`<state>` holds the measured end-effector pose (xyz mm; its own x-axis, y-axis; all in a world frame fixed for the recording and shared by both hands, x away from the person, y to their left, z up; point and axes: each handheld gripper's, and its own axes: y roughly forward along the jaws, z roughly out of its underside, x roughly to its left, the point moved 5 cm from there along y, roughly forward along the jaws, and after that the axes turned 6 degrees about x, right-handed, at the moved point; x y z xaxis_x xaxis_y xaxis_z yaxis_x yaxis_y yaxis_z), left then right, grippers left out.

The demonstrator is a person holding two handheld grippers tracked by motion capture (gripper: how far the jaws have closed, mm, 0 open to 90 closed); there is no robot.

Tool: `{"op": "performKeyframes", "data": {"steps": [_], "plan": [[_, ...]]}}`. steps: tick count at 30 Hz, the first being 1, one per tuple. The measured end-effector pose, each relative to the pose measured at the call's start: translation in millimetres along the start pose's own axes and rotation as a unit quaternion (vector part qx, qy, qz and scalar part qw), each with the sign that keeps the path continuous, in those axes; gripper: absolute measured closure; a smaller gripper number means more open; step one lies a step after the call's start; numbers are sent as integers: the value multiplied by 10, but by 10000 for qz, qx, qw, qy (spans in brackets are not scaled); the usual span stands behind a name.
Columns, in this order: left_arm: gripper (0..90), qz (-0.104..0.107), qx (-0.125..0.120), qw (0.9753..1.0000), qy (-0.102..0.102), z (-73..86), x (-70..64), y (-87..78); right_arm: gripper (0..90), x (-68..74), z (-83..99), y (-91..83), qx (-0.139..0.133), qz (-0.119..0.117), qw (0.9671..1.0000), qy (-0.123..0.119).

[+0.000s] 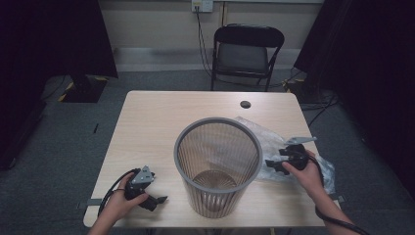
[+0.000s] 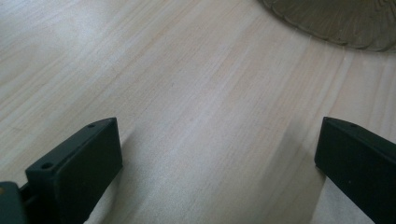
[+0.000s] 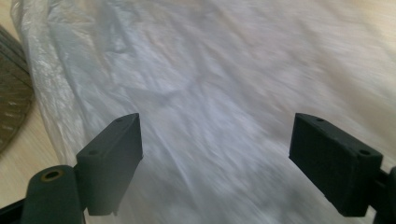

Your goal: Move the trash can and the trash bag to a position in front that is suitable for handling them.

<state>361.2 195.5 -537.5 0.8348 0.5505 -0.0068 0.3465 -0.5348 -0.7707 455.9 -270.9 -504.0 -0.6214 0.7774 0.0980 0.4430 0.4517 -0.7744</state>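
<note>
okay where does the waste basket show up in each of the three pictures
High view: the waste basket stands at centre front of the table.
Left gripper view: its base fills the top right corner.
Right gripper view: its base sits at the left edge, beside the plastic bag.
Shared landmark: the light wooden table.

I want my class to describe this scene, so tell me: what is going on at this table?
A person sits at a wooden table with a gripper in each hand. A grey slatted bin stands upright in the middle. The right gripper hovers with its jaws open over a crumpled clear plastic bag lying beside the bin, apparently about to pick it up. The left gripper is near the table's front edge, jaws open over bare wood, holding nothing. The bag is not yet in the bin.
</note>
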Motion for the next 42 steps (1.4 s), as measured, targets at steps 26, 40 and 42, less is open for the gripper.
{"op": "performKeyframes", "data": {"steps": [26, 40, 42], "plan": [[0, -26, -12, 10000, -19, -2, -4, 3, 183, -75, -469, 574, 64, 726, 9964, 444], [166, -10, 248, 9997, -29, -32, -205, -86, 150, 429, 25, 62, -29, -34, 9990, -453], [162, 107, 238, 9996, -78, -54, -295, -82, 150, 473, 76, 54, 16, -111, 9986, -508]]}}
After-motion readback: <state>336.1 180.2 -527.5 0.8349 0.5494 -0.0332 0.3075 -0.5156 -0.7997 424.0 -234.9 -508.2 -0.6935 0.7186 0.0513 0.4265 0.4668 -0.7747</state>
